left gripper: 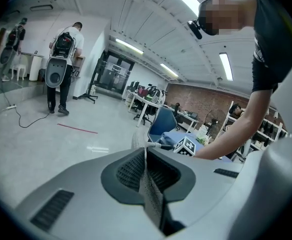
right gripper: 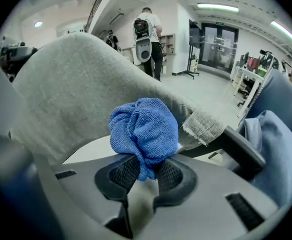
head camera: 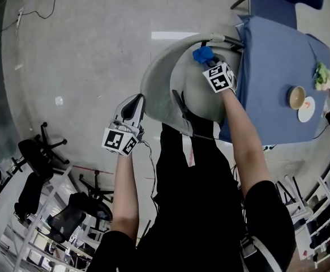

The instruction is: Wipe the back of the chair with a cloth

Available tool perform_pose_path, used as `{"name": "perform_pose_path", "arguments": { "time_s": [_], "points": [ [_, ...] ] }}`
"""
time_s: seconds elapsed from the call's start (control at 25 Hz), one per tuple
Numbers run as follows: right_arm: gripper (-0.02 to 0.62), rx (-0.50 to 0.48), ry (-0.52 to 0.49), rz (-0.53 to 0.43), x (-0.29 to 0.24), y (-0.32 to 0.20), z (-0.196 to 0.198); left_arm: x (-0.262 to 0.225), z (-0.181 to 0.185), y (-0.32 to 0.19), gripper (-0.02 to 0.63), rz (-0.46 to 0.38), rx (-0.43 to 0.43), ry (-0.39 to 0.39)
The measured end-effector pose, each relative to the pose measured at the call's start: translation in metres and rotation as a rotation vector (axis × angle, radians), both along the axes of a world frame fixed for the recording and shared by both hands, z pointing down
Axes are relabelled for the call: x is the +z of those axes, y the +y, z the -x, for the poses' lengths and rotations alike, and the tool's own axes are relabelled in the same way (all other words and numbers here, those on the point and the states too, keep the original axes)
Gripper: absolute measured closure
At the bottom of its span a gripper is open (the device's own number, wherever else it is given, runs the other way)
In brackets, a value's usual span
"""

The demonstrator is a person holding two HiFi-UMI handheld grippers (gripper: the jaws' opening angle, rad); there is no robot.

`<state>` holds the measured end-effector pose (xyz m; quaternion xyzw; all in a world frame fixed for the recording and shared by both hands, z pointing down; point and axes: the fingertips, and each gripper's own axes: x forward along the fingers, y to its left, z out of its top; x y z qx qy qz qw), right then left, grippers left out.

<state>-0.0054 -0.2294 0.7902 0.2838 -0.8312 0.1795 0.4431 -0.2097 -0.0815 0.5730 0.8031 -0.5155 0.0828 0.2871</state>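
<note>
A grey fabric chair stands in front of me, its curved back filling the right gripper view. My right gripper is shut on a bunched blue cloth, which lies against the upper part of the chair back near its black armrest. The cloth shows as a blue lump at the chair's far rim in the head view. My left gripper hangs to the left of the chair, shut with its jaws pressed together and nothing between them.
A table with a blue cover stands right of the chair, with a bowl and a plate on it. Black office chairs and white racks sit at lower left. A person with a backpack stands far off.
</note>
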Motion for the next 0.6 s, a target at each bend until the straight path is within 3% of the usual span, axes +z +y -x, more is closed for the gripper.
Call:
{"name": "perform_pose_path", "arguments": {
  "time_s": [0.36, 0.6],
  "points": [
    [0.499, -0.175, -0.086, -0.087, -0.114, 0.058, -0.009, -0.065, -0.028, -0.006, 0.575, -0.051, 0.028, -0.035],
    [0.499, -0.185, -0.201, -0.151, -0.202, 0.073, -0.021, -0.120, -0.030, 0.006, 0.575, -0.104, 0.000, -0.083]
  ]
}}
